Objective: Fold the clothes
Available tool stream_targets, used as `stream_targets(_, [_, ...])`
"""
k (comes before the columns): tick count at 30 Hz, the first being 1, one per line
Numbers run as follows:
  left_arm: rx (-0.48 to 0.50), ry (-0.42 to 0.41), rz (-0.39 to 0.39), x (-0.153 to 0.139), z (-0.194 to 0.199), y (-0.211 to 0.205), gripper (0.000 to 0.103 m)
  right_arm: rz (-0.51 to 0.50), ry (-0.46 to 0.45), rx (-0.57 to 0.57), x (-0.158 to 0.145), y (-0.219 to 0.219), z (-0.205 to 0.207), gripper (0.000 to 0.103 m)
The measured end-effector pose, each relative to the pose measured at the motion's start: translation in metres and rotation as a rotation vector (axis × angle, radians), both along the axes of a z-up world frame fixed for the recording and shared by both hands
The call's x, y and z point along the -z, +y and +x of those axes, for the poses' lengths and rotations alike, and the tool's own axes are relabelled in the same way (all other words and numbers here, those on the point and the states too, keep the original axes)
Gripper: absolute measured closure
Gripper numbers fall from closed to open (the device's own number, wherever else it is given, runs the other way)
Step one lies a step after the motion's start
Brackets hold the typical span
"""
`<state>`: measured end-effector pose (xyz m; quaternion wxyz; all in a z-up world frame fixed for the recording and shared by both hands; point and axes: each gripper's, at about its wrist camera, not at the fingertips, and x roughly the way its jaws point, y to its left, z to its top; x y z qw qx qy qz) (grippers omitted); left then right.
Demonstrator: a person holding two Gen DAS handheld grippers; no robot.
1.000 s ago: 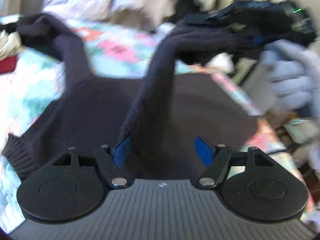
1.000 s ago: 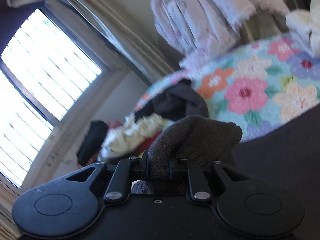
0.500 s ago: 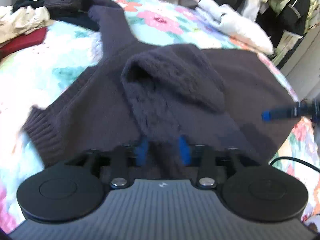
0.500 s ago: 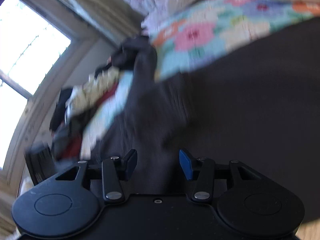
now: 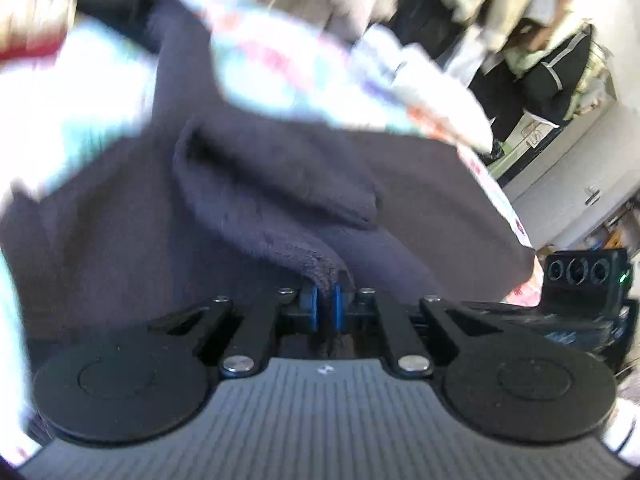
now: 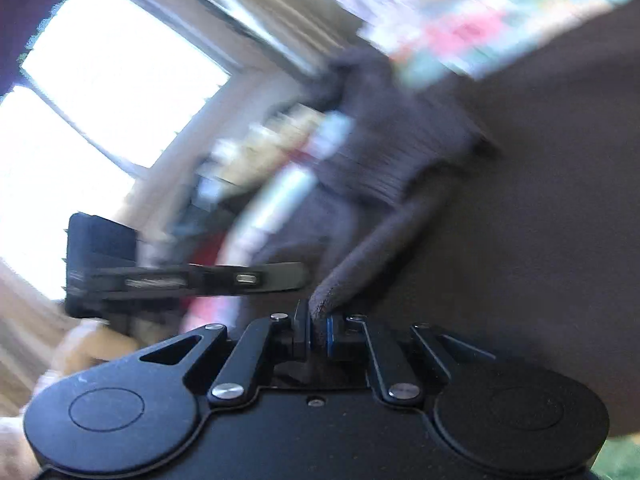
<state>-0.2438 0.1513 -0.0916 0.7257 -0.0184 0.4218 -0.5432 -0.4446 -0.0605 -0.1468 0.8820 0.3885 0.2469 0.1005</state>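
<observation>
Pinching the dark sweater (image 5: 248, 208) on the flowered bedspread (image 5: 280, 68), both grippers now clamp cloth: left gripper (image 5: 327, 307) fully closed, right gripper (image 6: 318, 330), open half a second ago, gripping an edge, suggesting another fold.

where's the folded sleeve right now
In the left wrist view the folded sleeve lies across the middle of the dark sweater on the floral bedspread, its near end pinched in the left gripper.

Dark navy-purple knit sweater (image 5: 248, 216), floral bedspread (image 5: 280, 68) in pink, aqua and white (blurred), blue gripper pads (image 5: 314, 308), black gripper bodies, red cloth (image 5: 24, 46).
</observation>
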Motion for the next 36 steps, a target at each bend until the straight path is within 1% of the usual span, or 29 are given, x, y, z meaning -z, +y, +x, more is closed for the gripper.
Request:
stream_targets(1, [-0.003, -0.044, -0.035, -0.014, 0.001, 0.002, 0.096, 0.024, -0.052, -0.007, -0.01, -0.002, 0.0, 0.093])
stream_targets(2, [-0.022, -0.061, -0.068, -0.023, 0.005, 0.005, 0.096, 0.05, -0.102, -0.013, -0.02, -0.004, 0.0, 0.093])
stream_targets(4, [-0.06, -0.094, -0.128, -0.041, 0.014, 0.009, 0.096, 0.068, -0.144, 0.008, -0.033, -0.01, 0.007, 0.093])
stream_targets(5, [-0.08, -0.116, -0.091, -0.036, 0.018, 0.004, 0.096, 0.071, -0.162, 0.03, -0.039, -0.014, 0.01, 0.093])
stream_targets(6, [-0.1, -0.137, -0.053, -0.031, 0.022, -0.001, 0.096, 0.074, -0.179, 0.051, -0.044, -0.018, 0.014, 0.089])
stream_targets(7, [-0.12, -0.159, -0.015, -0.027, 0.026, -0.007, 0.096, 0.081, -0.175, 0.084, -0.046, -0.022, 0.02, 0.089])
stream_targets(8, [-0.139, -0.181, 0.022, -0.022, 0.03, -0.012, 0.096, 0.083, -0.157, 0.114, -0.045, -0.026, 0.025, 0.083])
stream_targets(9, [-0.159, -0.202, 0.06, -0.018, 0.035, -0.017, 0.096, 0.077, -0.12, 0.126, -0.043, -0.028, 0.03, 0.076])
stream_targets(10, [-0.179, -0.224, 0.098, -0.013, 0.039, -0.022, 0.096, 0.071, -0.083, 0.137, -0.04, -0.031, 0.035, 0.073])
stream_targets(11, [-0.197, -0.242, 0.134, -0.008, 0.043, -0.027, 0.096, 0.057, -0.046, 0.143, -0.039, -0.031, 0.038, 0.067])
stream_targets(13, [-0.207, -0.209, 0.148, 0.007, 0.051, -0.03, 0.096, 0.005, 0.005, 0.107, -0.037, -0.028, 0.033, 0.066])
stream_targets(15, [-0.211, -0.184, 0.15, 0.017, 0.055, -0.029, 0.096, -0.086, 0.039, 0.042, -0.037, -0.019, 0.022, 0.061])
stream_targets(16, [-0.204, -0.164, 0.14, 0.019, 0.054, -0.027, 0.095, -0.132, 0.056, 0.009, -0.036, -0.014, 0.017, 0.061])
stream_targets(18, [-0.168, -0.126, 0.127, 0.02, 0.05, -0.024, 0.095, -0.218, 0.083, -0.045, -0.035, -0.005, 0.008, 0.054])
stream_targets(20, [-0.129, -0.14, 0.141, 0.021, 0.04, -0.027, 0.094, -0.296, 0.1, -0.085, -0.033, 0.004, 0.001, 0.053])
stream_targets(21, [-0.111, -0.153, 0.148, 0.021, 0.036, -0.028, 0.094, -0.31, 0.097, -0.1, -0.032, 0.006, 0.001, 0.049])
stream_targets(23, [-0.109, -0.173, 0.152, 0.021, 0.031, -0.027, 0.094, -0.335, 0.096, -0.131, -0.028, 0.013, 0.007, 0.044])
stream_targets(25, [-0.101, -0.152, 0.109, 0.018, 0.029, -0.024, 0.094, -0.35, 0.106, -0.169, -0.022, 0.021, 0.016, 0.044])
stream_targets(26, [-0.091, -0.129, 0.091, 0.016, 0.029, -0.023, 0.094, -0.356, 0.115, -0.204, -0.018, 0.028, 0.02, 0.044])
stream_targets(27, [-0.08, -0.125, 0.078, 0.012, 0.026, -0.021, 0.094, -0.347, 0.123, -0.238, -0.014, 0.033, 0.024, 0.044])
stream_targets(28, [-0.069, -0.121, 0.065, 0.009, 0.024, -0.02, 0.094, -0.331, 0.117, -0.256, -0.011, 0.038, 0.023, 0.047])
stream_targets(29, [-0.054, -0.122, 0.064, 0.006, 0.02, -0.02, 0.094, -0.286, 0.114, -0.28, -0.007, 0.04, 0.023, 0.076])
stream_targets(30, [-0.038, -0.122, 0.065, 0.001, 0.014, -0.02, 0.094, -0.231, 0.137, -0.297, -0.005, 0.04, 0.02, 0.09])
stream_targets(32, [-0.024, -0.107, 0.088, -0.003, 0.002, -0.019, 0.094, -0.1, 0.144, -0.305, -0.002, 0.036, 0.007, 0.091])
stream_targets(33, [-0.021, -0.096, 0.108, -0.004, -0.004, -0.019, 0.094, -0.018, 0.126, -0.332, -0.002, 0.033, -0.001, 0.091])
stream_targets(34, [-0.023, -0.094, 0.145, 0.001, -0.009, -0.019, 0.094, 0.061, 0.123, -0.337, -0.001, 0.029, -0.011, 0.091])
stream_targets(35, [-0.026, -0.092, 0.182, 0.006, -0.014, -0.02, 0.094, 0.097, 0.132, -0.333, 0.0, 0.028, -0.021, 0.091])
stream_targets(36, [-0.028, -0.091, 0.221, 0.011, -0.018, -0.02, 0.093, 0.104, 0.139, -0.332, 0.001, 0.027, -0.028, 0.091])
